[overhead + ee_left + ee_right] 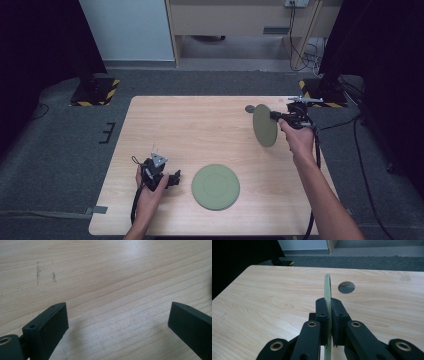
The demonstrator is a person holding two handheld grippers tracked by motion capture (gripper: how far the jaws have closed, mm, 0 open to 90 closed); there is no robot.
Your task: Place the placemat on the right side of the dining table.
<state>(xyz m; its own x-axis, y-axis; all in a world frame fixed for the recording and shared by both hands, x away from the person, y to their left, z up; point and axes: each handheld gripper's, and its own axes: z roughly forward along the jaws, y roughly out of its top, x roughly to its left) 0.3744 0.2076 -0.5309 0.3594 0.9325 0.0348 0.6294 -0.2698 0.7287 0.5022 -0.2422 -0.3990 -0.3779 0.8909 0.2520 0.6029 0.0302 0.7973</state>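
A green plate (pixel 215 186) lies flat near the table's front edge. A second green plate (pixel 264 125) hangs on edge above the far right of the table, held by my right gripper (pixel 276 117). In the right gripper view this plate (pixel 327 287) stands edge-on, clamped between the shut jaws of my right gripper (pixel 329 312). My left gripper (pixel 176 178) rests low at the front left, just left of the flat plate. Its black jaws stand wide apart over bare wood, my left gripper (pixel 117 317) holding nothing.
The wooden table (pixel 200 125) has a round cable hole (pixel 249 108) at the far right, beside the held plate; the hole (pixel 346 287) lies just beyond the plate. Grey carpet surrounds the table. Black stands with striped bases (pixel 95 92) flank the far corners.
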